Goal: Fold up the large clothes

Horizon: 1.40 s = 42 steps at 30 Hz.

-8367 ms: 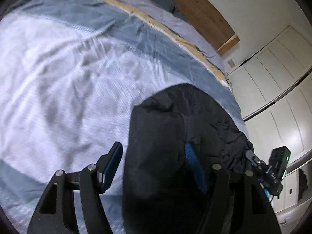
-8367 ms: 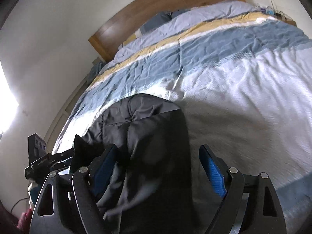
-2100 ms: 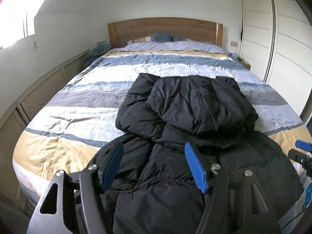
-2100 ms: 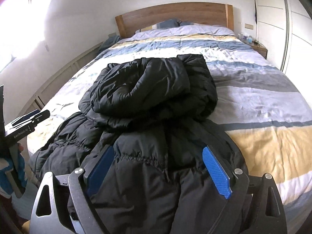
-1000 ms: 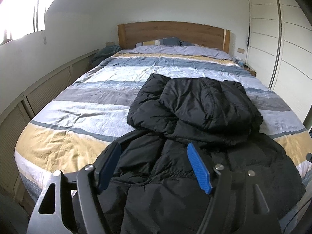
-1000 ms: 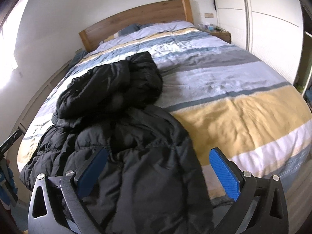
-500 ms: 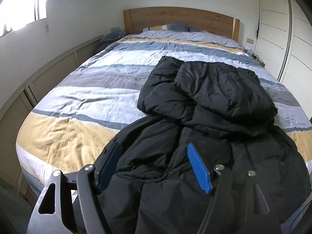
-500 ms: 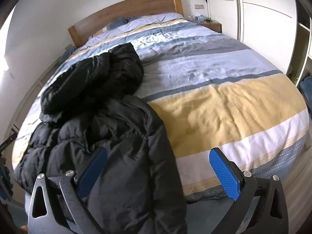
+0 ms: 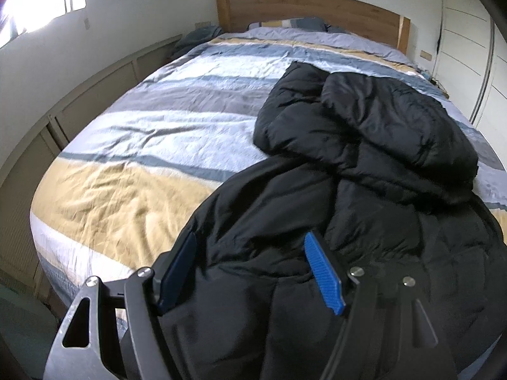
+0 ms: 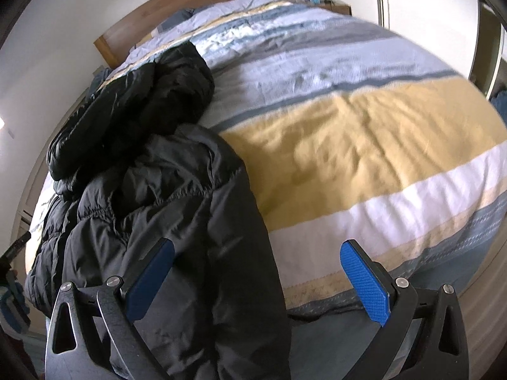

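A black puffer jacket lies crumpled on the striped bed, its upper part bunched toward the headboard and its lower part hanging over the foot edge. My left gripper is open over the jacket's near left part, with black fabric between its blue pads. In the right wrist view the jacket fills the left half. My right gripper is open wide at the foot edge, its left finger over the jacket's right side and its right finger over the bedspread.
A wooden headboard and pillows stand at the far end. Low cabinets run along the left wall. White wardrobe doors and a nightstand stand on the right. Dark floor lies below the foot edge.
Both grippers have moved lower and nearer the foot of the bed. The left view has swung left and the right view right. The jacket lies as before.
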Available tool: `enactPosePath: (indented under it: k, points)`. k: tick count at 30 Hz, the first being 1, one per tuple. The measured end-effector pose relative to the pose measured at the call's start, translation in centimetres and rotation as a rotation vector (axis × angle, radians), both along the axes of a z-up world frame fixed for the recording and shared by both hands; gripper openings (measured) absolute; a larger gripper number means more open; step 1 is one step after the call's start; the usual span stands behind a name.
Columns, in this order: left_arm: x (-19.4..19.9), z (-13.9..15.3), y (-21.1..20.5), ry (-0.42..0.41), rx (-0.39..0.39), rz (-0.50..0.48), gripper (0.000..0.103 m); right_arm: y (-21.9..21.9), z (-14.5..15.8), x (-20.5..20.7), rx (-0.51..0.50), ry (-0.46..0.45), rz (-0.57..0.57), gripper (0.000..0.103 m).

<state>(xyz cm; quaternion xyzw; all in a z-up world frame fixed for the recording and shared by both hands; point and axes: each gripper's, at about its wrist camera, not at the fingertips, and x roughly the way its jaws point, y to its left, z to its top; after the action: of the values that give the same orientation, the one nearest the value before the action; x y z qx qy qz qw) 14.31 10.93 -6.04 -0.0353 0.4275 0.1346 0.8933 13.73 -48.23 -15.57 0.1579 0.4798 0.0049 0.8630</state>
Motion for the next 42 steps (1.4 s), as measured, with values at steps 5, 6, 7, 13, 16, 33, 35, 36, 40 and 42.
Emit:
enactPosePath:
  k: [5, 6, 7, 13, 16, 33, 35, 36, 40, 42]
  points:
    - [-0.8, -0.7, 2.4, 0.025, -0.021, 0.038, 0.07, -0.3, -1.0, 0.0, 0.048, 0.019, 0.012, 0.103]
    - [-1.1, -0.8, 3.0, 0.031, -0.025, 0.046, 0.07, -0.3, -1.1, 0.1, 0.057, 0.023, 0.018, 0.103]
    - [-1.3, -0.8, 3.5, 0.034, -0.025, 0.051, 0.07, -0.3, -1.2, 0.1, 0.064, 0.027, 0.024, 0.103]
    - [-3.2, -0.5, 7.2, 0.037, -0.079, 0.073, 0.07, -1.0, -2.3, 0.1, 0.161, 0.053, 0.045, 0.103]
    - [-4.2, -0.5, 9.0, 0.037, -0.1, 0.081, 0.07, -0.9, -2.6, 0.0, 0.195, 0.056, 0.054, 0.103]
    - [-6.2, -6.3, 15.4, 0.026, -0.784, -0.056, 0.07, 0.9, -3.1, -0.1, 0.254, 0.093, 0.126, 0.103]
    - [-6.1, -7.5, 15.0, 0.037, -0.85, -0.093, 0.07, 1.1, -3.1, -0.1, 0.254, 0.098, 0.13, 0.103]
    - [-6.0, -8.0, 14.9, 0.042, -0.876, -0.108, 0.071, 1.2, -3.1, -0.1, 0.257, 0.101, 0.134, 0.103]
    - [-6.1, -10.1, 14.0, 0.07, -0.977, -0.168, 0.08, 2.0, -3.4, -0.1, 0.267, 0.122, 0.159, 0.103]
    - [-6.2, -10.7, 13.6, 0.078, -0.997, -0.198, 0.081, 2.4, -3.8, 0.1, 0.27, 0.137, 0.165, 0.103]
